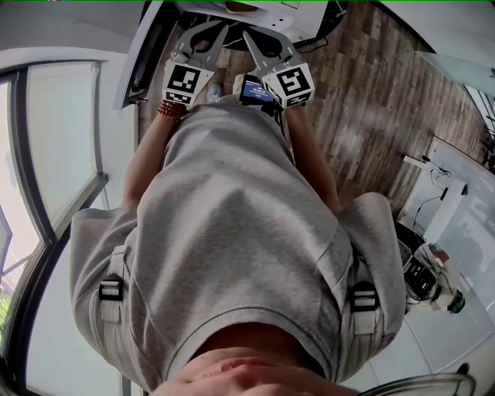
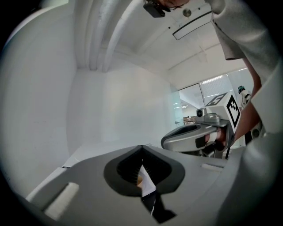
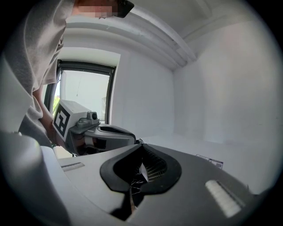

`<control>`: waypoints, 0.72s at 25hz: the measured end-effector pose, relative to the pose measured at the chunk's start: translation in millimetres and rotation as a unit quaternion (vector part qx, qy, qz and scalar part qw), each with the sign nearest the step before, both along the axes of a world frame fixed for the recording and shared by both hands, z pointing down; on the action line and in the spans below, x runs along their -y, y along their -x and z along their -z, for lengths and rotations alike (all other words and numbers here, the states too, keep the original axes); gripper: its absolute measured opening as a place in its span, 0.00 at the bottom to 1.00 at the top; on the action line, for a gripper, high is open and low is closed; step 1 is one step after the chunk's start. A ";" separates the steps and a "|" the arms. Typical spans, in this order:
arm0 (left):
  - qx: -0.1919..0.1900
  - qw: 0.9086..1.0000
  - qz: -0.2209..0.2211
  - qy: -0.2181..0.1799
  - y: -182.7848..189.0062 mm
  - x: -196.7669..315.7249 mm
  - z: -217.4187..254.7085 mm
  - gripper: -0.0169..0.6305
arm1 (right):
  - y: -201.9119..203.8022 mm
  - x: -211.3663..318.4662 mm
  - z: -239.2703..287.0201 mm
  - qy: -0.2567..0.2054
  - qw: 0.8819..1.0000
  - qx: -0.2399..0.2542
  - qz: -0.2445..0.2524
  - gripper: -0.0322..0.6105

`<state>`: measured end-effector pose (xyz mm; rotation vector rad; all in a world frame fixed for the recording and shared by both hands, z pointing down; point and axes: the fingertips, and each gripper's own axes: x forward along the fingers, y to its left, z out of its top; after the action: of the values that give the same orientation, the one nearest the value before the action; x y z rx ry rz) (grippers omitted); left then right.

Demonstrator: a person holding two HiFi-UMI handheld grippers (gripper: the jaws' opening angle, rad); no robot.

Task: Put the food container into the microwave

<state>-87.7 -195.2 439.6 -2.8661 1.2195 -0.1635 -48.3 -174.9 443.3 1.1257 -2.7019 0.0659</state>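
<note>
While you stand on the wood floor [image 1: 371, 100], you hold the left gripper [image 1: 207, 39] and right gripper [image 1: 263, 46] side by side near your belly. I think you are just getting ready. Both pairs of jaws are pressed together with nothing in them. Only the gripper views show that. Only the head view shows a white thing [image 1: 271, 19] past the grippers. The gripper views show a white wall [image 2: 110, 110]. No view shows the food container clearly, so I cannot tell where it is.
</note>
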 end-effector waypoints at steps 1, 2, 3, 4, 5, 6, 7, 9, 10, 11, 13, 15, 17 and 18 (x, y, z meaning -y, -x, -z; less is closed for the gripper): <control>0.001 1.000 -0.001 0.002 -0.7 -0.8 -2.3 0.03 | -0.5 -0.8 -1.6 0.002 1.000 0.000 0.001 0.07; 0.001 1.000 -0.002 0.004 -1.3 -1.5 -4.2 0.03 | -1.0 -1.7 -3.1 0.003 1.000 0.000 0.002 0.07; 0.002 1.000 -0.003 0.005 -1.6 -2.1 -5.8 0.03 | -1.4 -2.5 -4.8 0.005 1.000 0.000 0.003 0.07; 0.002 1.000 -0.003 0.006 -1.8 -2.6 -7.2 0.03 | -1.7 -3.3 -6.6 0.007 1.000 0.001 0.004 0.07; 0.003 1.000 -0.004 0.008 -1.8 -3.0 -8.4 0.03 | -1.8 -4.0 -8.4 0.009 1.000 0.001 0.005 0.07; 0.003 1.000 -0.004 0.009 -1.8 -3.4 -9.4 0.03 | -1.8 -4.5 -9.6 0.011 1.000 0.002 0.006 0.07; 0.003 1.000 -0.004 0.010 -1.8 -4.1 -10.0 0.03 | -1.7 -4.9 -10.0 0.012 1.000 0.003 0.007 0.07; 0.003 1.000 -0.005 0.012 -1.0 -5.0 -10.5 0.03 | -1.2 -5.4 -10.9 0.014 1.000 0.001 0.010 0.07; 0.004 1.000 -0.004 0.013 -0.2 -5.2 -10.8 0.03 | -1.0 -5.7 -11.9 0.015 1.000 -0.001 0.012 0.07; 0.003 1.000 -0.003 0.014 0.8 -5.2 -11.3 0.03 | -0.7 -5.9 -12.9 0.016 1.000 -0.002 0.014 0.07; 0.003 1.000 0.000 0.017 2.3 -4.8 -12.8 0.03 | -0.4 -6.7 -14.7 0.018 1.000 -0.003 0.018 0.07; 0.003 1.000 0.001 0.017 2.8 -4.5 -13.9 0.03 | -1.0 -7.5 -16.8 0.021 1.000 -0.004 0.020 0.07; 0.003 1.000 0.000 0.017 2.3 -4.5 -14.3 0.03 | -2.2 -7.6 -18.4 0.024 1.000 -0.005 0.020 0.07; 0.004 1.000 -0.001 0.017 1.7 -4.5 -14.6 0.03 | -3.0 -7.5 -18.7 0.025 0.999 -0.005 0.020 0.07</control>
<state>-89.4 -190.7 454.2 -2.8927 1.2259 -0.1968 -45.3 -167.5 461.9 1.0550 -2.6977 0.1197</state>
